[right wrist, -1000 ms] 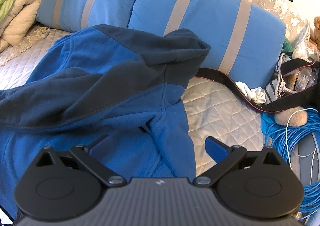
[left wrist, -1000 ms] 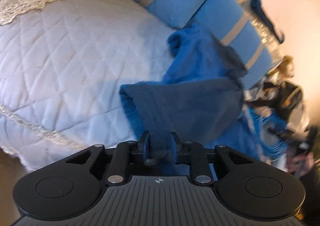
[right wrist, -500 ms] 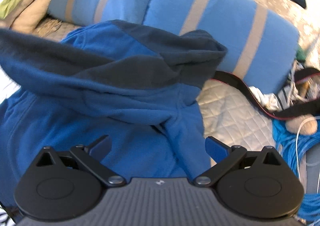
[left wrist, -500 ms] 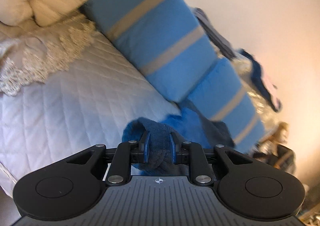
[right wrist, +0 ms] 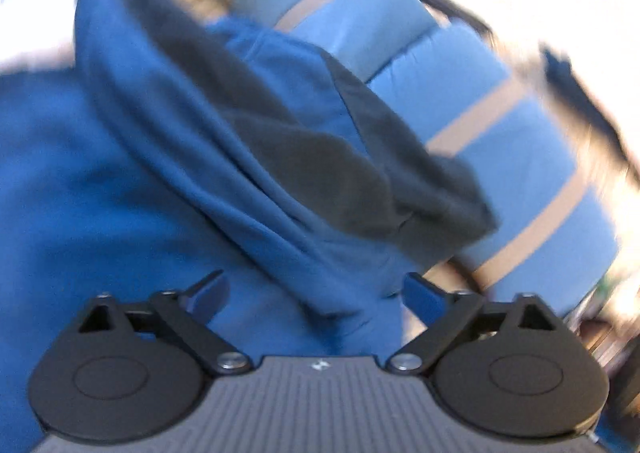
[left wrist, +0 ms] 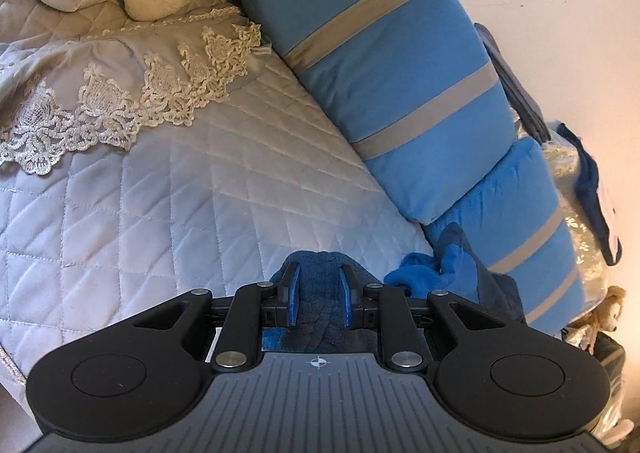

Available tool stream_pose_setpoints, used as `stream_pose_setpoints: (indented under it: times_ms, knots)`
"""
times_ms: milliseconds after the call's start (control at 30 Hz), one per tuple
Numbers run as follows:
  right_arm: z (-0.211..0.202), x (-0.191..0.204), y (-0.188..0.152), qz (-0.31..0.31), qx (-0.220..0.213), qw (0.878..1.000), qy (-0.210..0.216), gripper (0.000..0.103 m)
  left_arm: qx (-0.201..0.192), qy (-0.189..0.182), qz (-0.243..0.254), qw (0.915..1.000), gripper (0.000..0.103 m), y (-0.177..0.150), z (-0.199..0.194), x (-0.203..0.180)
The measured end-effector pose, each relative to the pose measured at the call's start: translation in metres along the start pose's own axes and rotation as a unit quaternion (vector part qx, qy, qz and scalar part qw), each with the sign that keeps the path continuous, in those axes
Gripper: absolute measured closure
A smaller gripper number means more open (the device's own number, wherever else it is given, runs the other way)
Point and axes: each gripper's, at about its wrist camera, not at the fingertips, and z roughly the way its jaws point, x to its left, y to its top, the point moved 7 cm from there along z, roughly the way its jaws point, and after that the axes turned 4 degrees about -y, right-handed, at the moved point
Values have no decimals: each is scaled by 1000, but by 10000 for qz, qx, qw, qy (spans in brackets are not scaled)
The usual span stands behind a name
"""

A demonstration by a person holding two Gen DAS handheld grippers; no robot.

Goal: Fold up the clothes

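In the left wrist view, the left tool [left wrist: 319,295] has its fingers drawn close, pinching a fold of the blue fleece garment [left wrist: 320,305] above the quilted bedspread [left wrist: 160,193], beside two blue striped pillows [left wrist: 400,93]. In the right wrist view, which is blurred, the right tool [right wrist: 316,293] stands spread wide and grips nothing; the garment [right wrist: 200,173] drapes in front of it, bunched before the pillows [right wrist: 500,133].

Fleece [right wrist: 168,189] before pillows [right wrist: 500,125], on bed [left wrist: 168,189]
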Motion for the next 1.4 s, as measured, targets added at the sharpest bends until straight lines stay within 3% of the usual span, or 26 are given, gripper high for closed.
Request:
stream_pose_setpoints:
  times_ms: [200, 333, 367, 400, 433, 467, 633, 833, 900, 1133, 1200, 1267, 1400]
  knots:
    - [48, 19, -23, -1344, 411, 9848, -1023, 24, 44, -52, 7, 10000, 84, -2, -5, -3]
    - [68, 14, -31, -1106, 688, 9834, -1260, 30, 90, 28, -109, 9999, 84, -3, -2, 0]
    - [70, 13, -31, -1029, 708, 9849, -1197, 45, 103, 68, -179, 9998, 84, -3, -2, 2]
    - [72, 12, -32, -999, 734, 9859, -1128, 73, 110, 98, -236, 9996, 84, -3, -2, 2]
    - [73, 10, -32, -966, 746, 9868, -1068, 87, 94, 87, -244, 9996, 84, -3, -3, 1]
    - [69, 5, -31, -911, 642, 9879, -1080, 90, 83, 76, -250, 9996, 84, -3, -5, 0]
    - [36, -49, -25, -398, 278, 9920, -1165, 92, 268, 73, -166, 9995, 84, -13, -7, -9]
    - [25, -112, -38, 14, 450, 9948, -912, 92, 701, 132, 87, 9974, 84, -41, 9, -16]
    - [30, -114, -46, 10, 599, 9949, -813, 91, 838, 147, 145, 9963, 83, -50, 15, -17]
    - [42, -101, -62, 86, 849, 9934, -769, 90, 1093, 69, -450, 9930, 72, -70, 57, 26]
    - [41, -100, -62, 79, 863, 9931, -795, 75, 993, -40, -478, 9939, 63, -69, 52, 30]
    - [38, -99, -62, 53, 871, 9928, -824, 72, 940, -107, -375, 9948, 55, -70, 44, 31]
    - [37, -99, -63, 78, 854, 9929, -819, 70, 1008, -441, -103, 9939, 54, -81, 33, 28]
